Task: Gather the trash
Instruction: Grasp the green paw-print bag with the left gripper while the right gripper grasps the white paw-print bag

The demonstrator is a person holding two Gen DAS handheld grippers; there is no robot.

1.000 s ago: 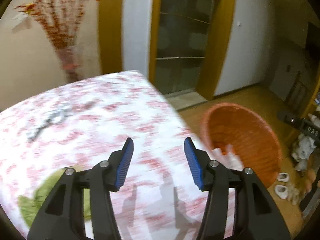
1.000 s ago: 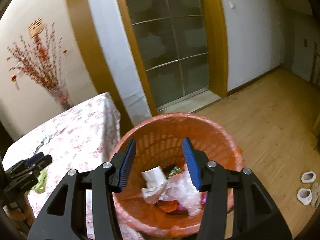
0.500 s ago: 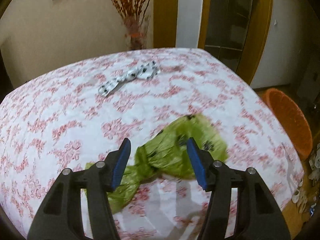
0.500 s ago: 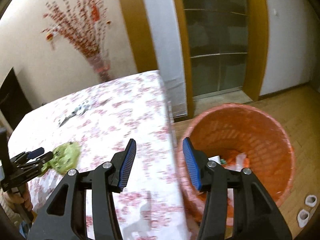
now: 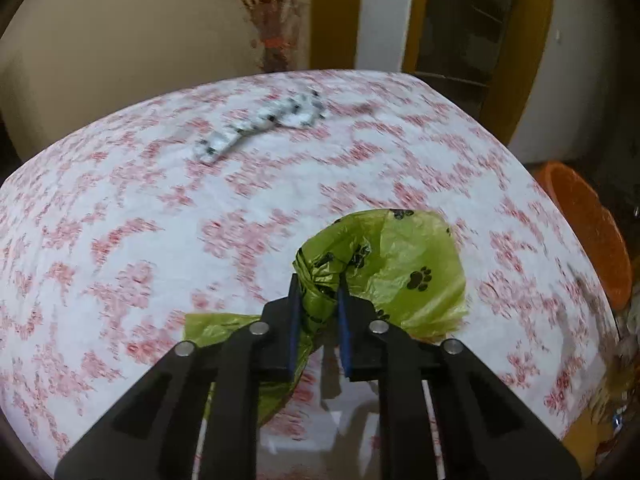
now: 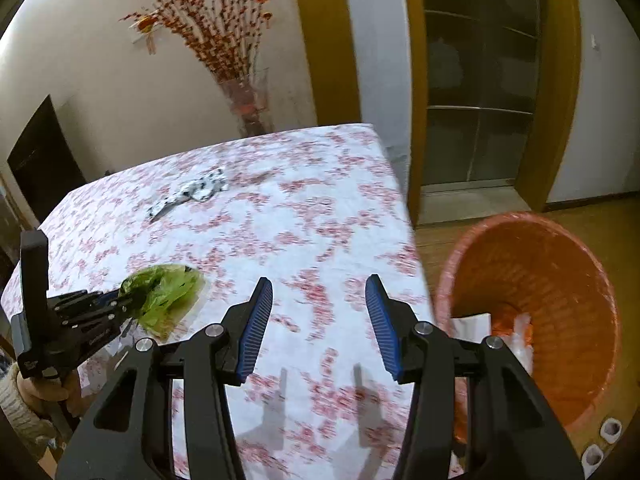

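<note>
A crumpled green plastic bag (image 5: 400, 264) with black paw prints lies on the floral tablecloth (image 5: 160, 208). My left gripper (image 5: 318, 300) is shut on a bunched fold of this bag; the right wrist view shows the left gripper (image 6: 124, 302) pinching the green bag (image 6: 168, 292). My right gripper (image 6: 318, 312) is open and empty above the table's near right part. A white black-spotted wrapper (image 5: 260, 124) lies further back; it also shows in the right wrist view (image 6: 188, 194). An orange basket (image 6: 536, 304) holding trash stands on the floor to the right of the table.
A vase of red branches (image 6: 244, 100) stands behind the table's far edge. The basket's rim (image 5: 588, 232) shows past the table's right edge in the left wrist view. A glass door (image 6: 480, 80) is behind. White small items (image 6: 600, 440) lie on the wooden floor.
My left gripper swung from the basket side over the table, came down to the green bag and shut on it. My right gripper moved left from above the basket to over the table, still open.
</note>
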